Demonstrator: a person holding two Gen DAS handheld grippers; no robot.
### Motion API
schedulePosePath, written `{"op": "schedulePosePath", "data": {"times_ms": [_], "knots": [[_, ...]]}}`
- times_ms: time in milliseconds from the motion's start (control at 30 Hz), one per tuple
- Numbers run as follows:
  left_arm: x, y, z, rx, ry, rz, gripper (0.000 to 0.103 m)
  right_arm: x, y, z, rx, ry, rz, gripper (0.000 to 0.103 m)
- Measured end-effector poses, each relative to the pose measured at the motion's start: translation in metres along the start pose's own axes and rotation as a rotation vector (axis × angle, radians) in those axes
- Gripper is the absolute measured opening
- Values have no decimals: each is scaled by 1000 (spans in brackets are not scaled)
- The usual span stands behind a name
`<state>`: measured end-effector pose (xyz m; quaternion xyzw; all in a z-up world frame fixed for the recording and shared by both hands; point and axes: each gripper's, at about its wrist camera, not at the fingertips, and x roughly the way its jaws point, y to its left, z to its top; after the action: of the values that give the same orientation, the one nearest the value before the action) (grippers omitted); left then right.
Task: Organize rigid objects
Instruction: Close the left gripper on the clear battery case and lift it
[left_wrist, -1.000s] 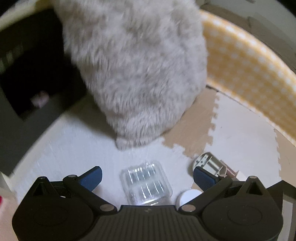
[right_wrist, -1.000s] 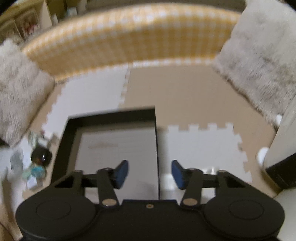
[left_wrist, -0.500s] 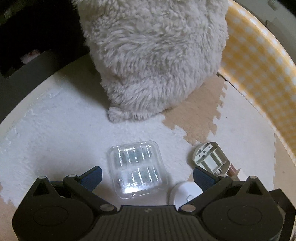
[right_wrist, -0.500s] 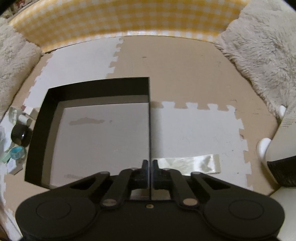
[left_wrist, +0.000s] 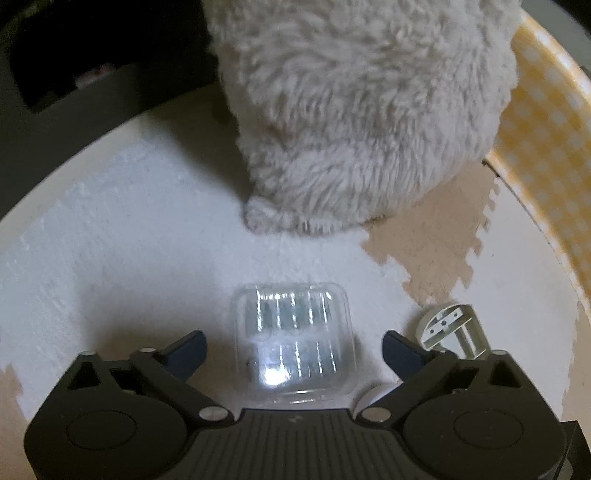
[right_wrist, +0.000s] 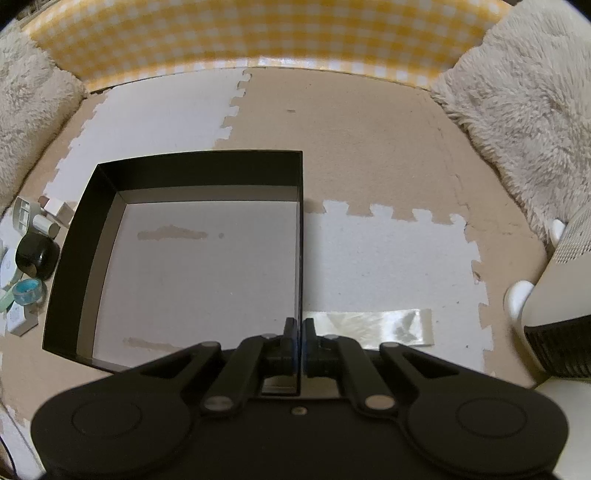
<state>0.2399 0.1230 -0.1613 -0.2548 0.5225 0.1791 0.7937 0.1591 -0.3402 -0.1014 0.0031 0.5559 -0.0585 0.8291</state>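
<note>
Left gripper (left_wrist: 293, 345) points steeply down over the white foam mat (left_wrist: 129, 258), jaws spread wide and just been narrowing a little, blue pads either side of the clear plastic case (left_wrist: 293, 339) but not touching it. Case lies flat on the mat, between the fingers, gap showing on both sides. Just right of the right finger: a small white bracket-like piece (left_wrist: 452, 326), and a white round object (left_wrist: 373, 393) mostly hidden behind the finger linkage. Past the case, a fluffy beige cushion (left_wrist: 362, 110) sits across the seam between white and tan tiles; yellow gingham wall (left_wrist: 546, 129) at far right. Right gripper (right_wrist: 298, 338) has its jaws pressed together, pinching the right wall of the black open box (right_wrist: 199, 164) near its close corner. Box is bare inside, standing on the foam tiles. Strip of clear tape (right_wrist: 369, 326) lies on the mat just right of the gripper. Left of the box, a cluster of small items: black roll (right_wrist: 37, 254), blue tape ring (right_wrist: 27, 295), white cylinder (right_wrist: 46, 225). Fluffy cushions on both sides, gingham wall at the back.
</note>
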Motion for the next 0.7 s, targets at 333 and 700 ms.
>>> {"op": "schedulePosePath", "data": {"times_ms": [333,700], "knots": [[-11,0,1,51,-10,18,74,1,0,-2,1,8,5,3],[-63,-32,-20,169,-51,-158,37,1,-2,-2,8,9,14,3]]}}
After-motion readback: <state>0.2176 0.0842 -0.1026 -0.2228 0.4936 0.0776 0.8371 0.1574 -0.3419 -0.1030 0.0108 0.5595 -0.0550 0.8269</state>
